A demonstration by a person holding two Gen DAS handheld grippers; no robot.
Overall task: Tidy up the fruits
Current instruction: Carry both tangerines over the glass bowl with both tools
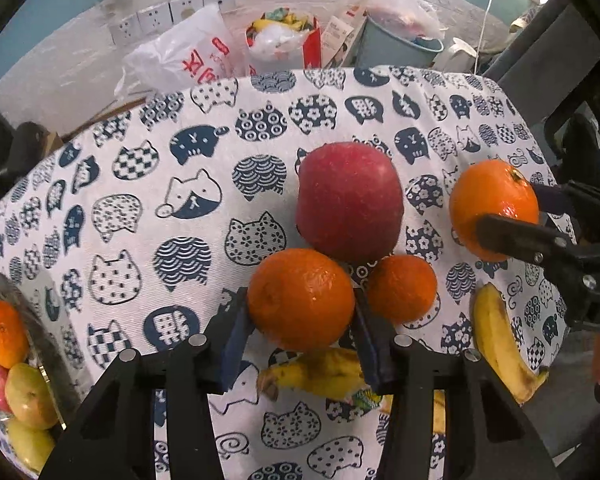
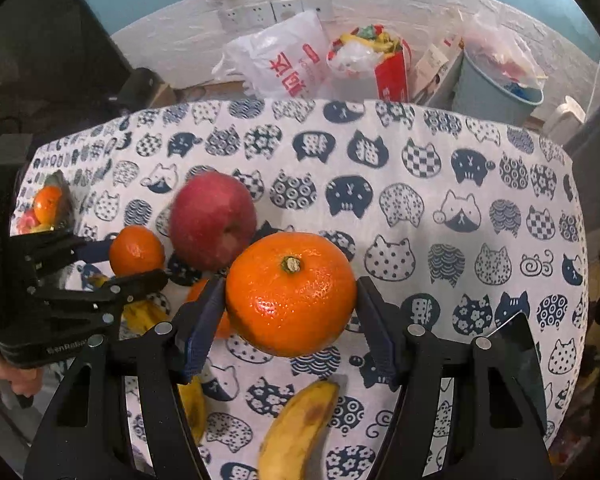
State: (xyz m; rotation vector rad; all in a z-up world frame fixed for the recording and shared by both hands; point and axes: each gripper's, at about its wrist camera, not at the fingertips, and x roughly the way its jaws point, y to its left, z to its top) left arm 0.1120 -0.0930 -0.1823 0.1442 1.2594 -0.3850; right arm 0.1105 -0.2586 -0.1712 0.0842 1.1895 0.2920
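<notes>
Presently I find both claws engaged on fruit, and I take the red apple on the cat-print worktop as my landmark.

Left claw: its blue pads bracket a large orange that sits just in front of the apple and appears to touch it. The pads look pressed to the orange's flanks at its widest line, so I judge it gripped. A smaller orange lies just to the right of that one, also against the apple.

Right claw: clenched on a stemmed orange, to the right of the apple, stem uppermost, and seemingly lifted clear of the cloth.

Handling assessment: I judge the oranges firm but yielding, moderately heavy, with a glossy, pebbled rind that could slip or roll under a light pinch. Hold across the equator, pads square, moderate force only; excess pressure would bruise them. The apple is harder and smoother, wide for the jaws, and wants a grip across its middle.

Two bananas lie nearer to me than the apple; they are soft, already spotted, and best taken mid-length.

A tray far left of the apple already holds an orange and apples. I judge it to be the destination.
</notes>
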